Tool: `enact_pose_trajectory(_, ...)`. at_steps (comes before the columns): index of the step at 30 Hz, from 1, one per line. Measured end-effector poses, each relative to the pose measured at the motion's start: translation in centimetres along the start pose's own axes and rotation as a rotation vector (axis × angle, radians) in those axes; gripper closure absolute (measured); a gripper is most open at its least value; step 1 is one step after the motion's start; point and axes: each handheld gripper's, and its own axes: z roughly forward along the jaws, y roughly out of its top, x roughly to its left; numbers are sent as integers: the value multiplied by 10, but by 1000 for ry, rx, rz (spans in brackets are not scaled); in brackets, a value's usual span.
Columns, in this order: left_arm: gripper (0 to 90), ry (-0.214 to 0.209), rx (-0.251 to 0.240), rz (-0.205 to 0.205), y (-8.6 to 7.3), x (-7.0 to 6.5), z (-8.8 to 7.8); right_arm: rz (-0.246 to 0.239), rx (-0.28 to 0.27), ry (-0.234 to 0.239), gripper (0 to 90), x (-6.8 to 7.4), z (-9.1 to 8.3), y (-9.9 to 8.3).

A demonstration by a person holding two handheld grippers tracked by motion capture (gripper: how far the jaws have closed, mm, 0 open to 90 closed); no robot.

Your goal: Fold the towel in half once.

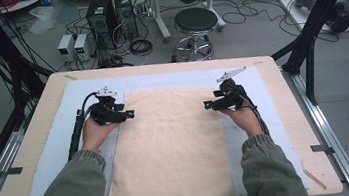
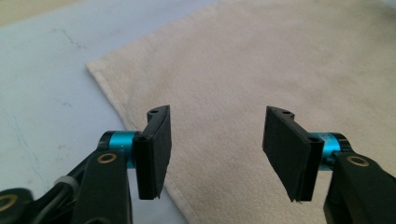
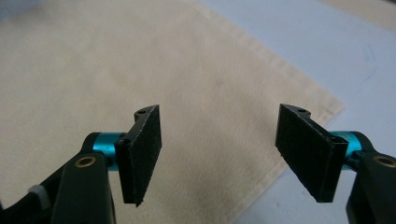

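Two grippers, both with jaws spread wide and holding nothing. You've got the left gripper (image 1: pixel 129 114) and right gripper (image 1: pixel 207 105) parked at the far corners of the cream towel (image 1: pixel 168 149), which lies flat on the pale mat (image 1: pixel 57 142). Looks like pre-grasp for a fold to me: each claw straddles its edge, so drop down and pinch next.

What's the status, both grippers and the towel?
Left gripper open at towel left edge. Right gripper open at right edge. Towel flat on white mat, ungripped.
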Motion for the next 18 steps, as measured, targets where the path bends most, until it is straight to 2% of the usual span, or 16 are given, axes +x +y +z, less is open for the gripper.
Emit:
enact_pose_trajectory(2, 451, 11, 5, -13, -5, 2, 3, 7, 10, -7, 329, -1, 4, -6)
enact_pose_trajectory(4, 458, 36, 34, -20, -8, 2, 6, 26, 17, -15, 341, -3, 7, -12)
enact_pose_trajectory(6, 458, 34, 41, -33, -10, 1, 9, 44, 28, -28, 356, -6, 10, -19)
enact_pose_trajectory(9, 487, 51, 62, -23, -11, -1, 14, 22, 42, -53, 396, -2, 15, -24)
enact_pose_trajectory(11, 517, 64, 96, -10, -14, -2, 18, 12, 60, -57, 422, -1, 19, -27)
enact_pose_trajectory(14, 597, 111, 49, -7, -19, -5, 18, 28, 53, -74, 482, 0, 21, -31)
enact_pose_trajectory(17, 696, 132, 44, -58, -19, -5, 17, 1, 74, -83, 595, 4, 21, -28)
enact_pose_trajectory(18, 735, 136, 48, -59, -18, -6, 17, -6, 76, -77, 630, 5, 21, -27)
